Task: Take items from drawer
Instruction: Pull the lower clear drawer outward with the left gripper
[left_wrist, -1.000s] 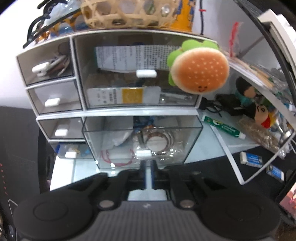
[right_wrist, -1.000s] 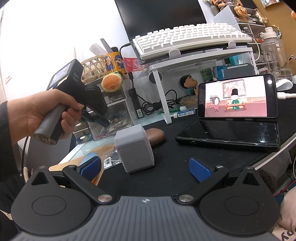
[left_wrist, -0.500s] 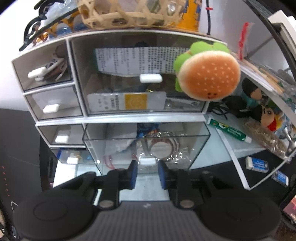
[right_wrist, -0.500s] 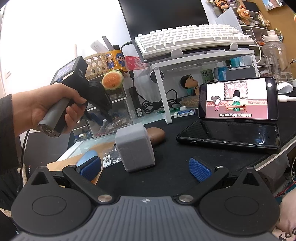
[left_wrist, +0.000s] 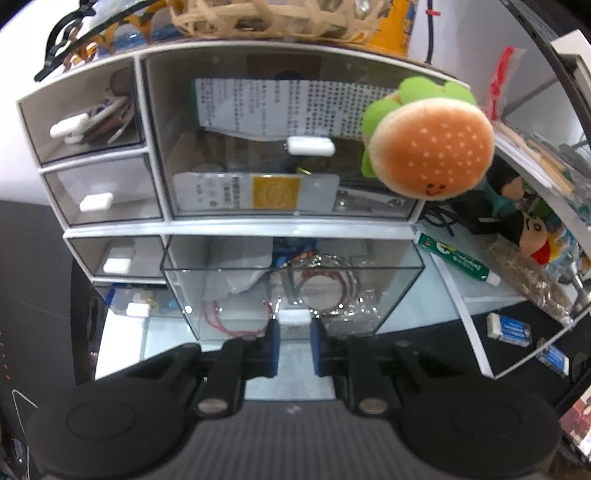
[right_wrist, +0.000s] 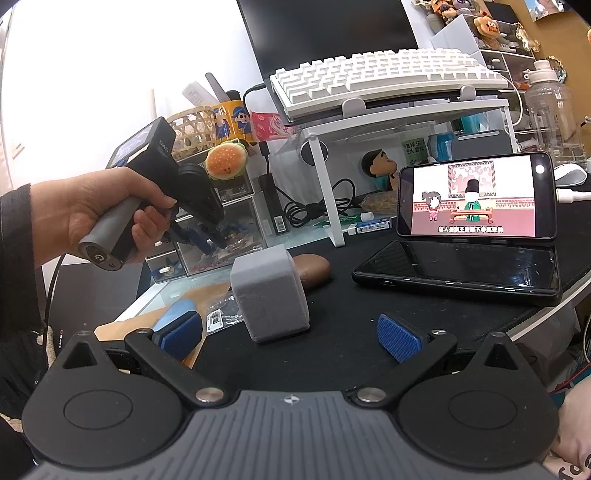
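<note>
So the lower clear drawer (left_wrist: 291, 288) has slid out further, and the left gripper (left_wrist: 293, 341) now has its jaws closing around the white handle (left_wrist: 294, 316), not clamped yet. Bracelets inside look reachable soon. Right gripper (right_wrist: 290, 338) sits wide apart over the bench (right_wrist: 369, 306).

drawer (left_wrist: 291, 295) below upper drawer (left_wrist: 288, 147) | burger plush (left_wrist: 428, 147) right of it (hanging) | basket (left_wrist: 258, 18) on top

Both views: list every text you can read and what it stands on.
"DAS": side of the left gripper's black body.
Paper sheet in the upper drawer: dense print, too small to read.
Phone subtitle: blurred.
Toothpaste tube, erasers, yellow-labelled box: print unreadable.
</note>
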